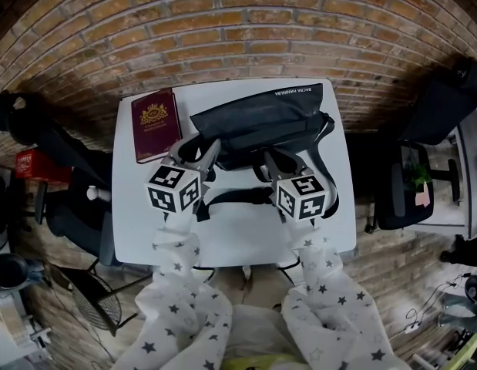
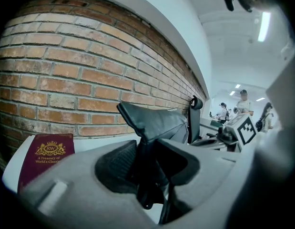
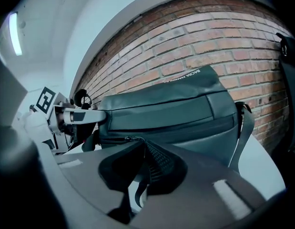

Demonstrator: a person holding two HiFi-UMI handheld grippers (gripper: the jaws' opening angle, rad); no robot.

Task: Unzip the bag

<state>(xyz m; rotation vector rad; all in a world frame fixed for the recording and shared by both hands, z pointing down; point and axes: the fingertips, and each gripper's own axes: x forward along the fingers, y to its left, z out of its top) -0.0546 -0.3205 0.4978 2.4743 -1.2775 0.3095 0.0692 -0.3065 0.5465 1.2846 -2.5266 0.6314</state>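
On the white table (image 1: 238,237) against the brick wall (image 1: 223,29) lies the dark bag (image 1: 257,122). Its end fabric is clamped in the left gripper (image 2: 145,147) — a good anchor. The right gripper (image 3: 140,149) is pinched nearly together on what looks like the zipper pull (image 3: 123,140). I'd draw that straight along the zip's line, low and steady, with the fabric held taut — no lifting.

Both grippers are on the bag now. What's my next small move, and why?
Probably draw the right gripper sideways along the zipper, away from the left gripper. Its jaws look shut on the zipper pull, which sits near the end of the bag that the left gripper clamps by its fabric. The zipper beyond the pull appears closed.
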